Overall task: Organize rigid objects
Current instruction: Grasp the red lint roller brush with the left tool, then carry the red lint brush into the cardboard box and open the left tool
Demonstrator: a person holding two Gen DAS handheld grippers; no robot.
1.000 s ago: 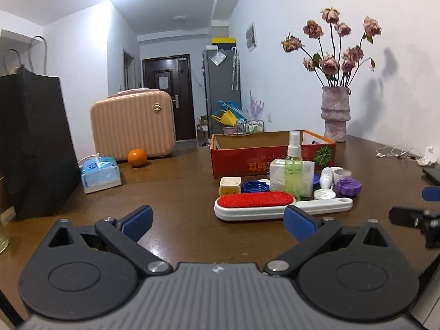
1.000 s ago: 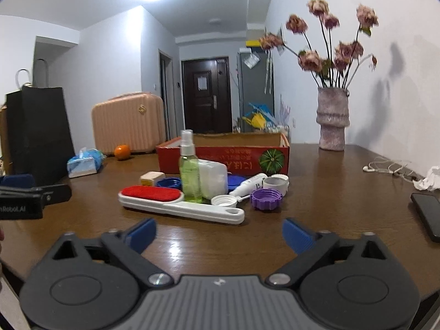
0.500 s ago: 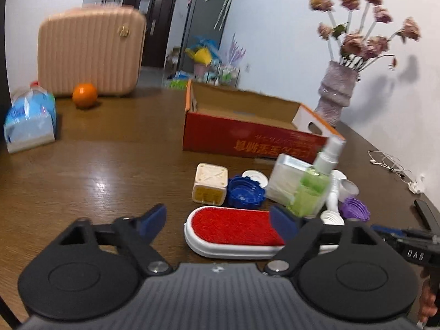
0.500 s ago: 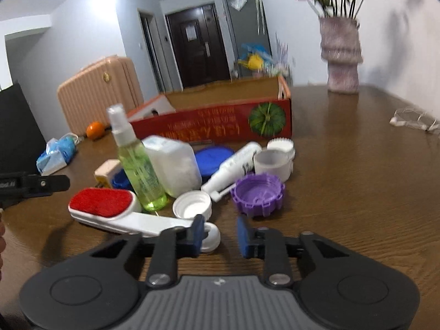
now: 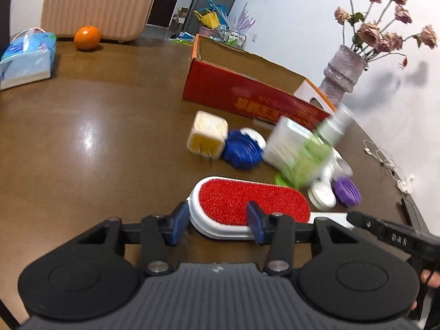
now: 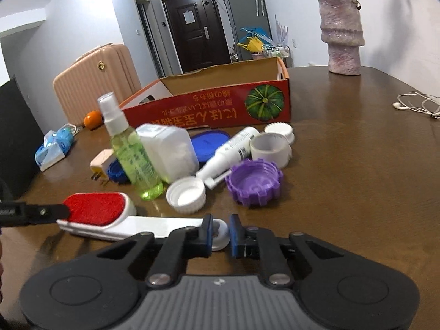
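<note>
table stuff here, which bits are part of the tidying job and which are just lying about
Part of the job: lint brush with both grippers closing on it, left gripper, right gripper, spray bottle, purple cap, white cap, red box.

Lying about: vase, orange, tissue pack, earphones, suitcase.

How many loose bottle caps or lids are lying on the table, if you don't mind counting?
5. White cap before the spray bottle, purple cap beside it, ridged white cap by the box, flat blue lid, blue cap by the plug. Others may be hidden.
</note>
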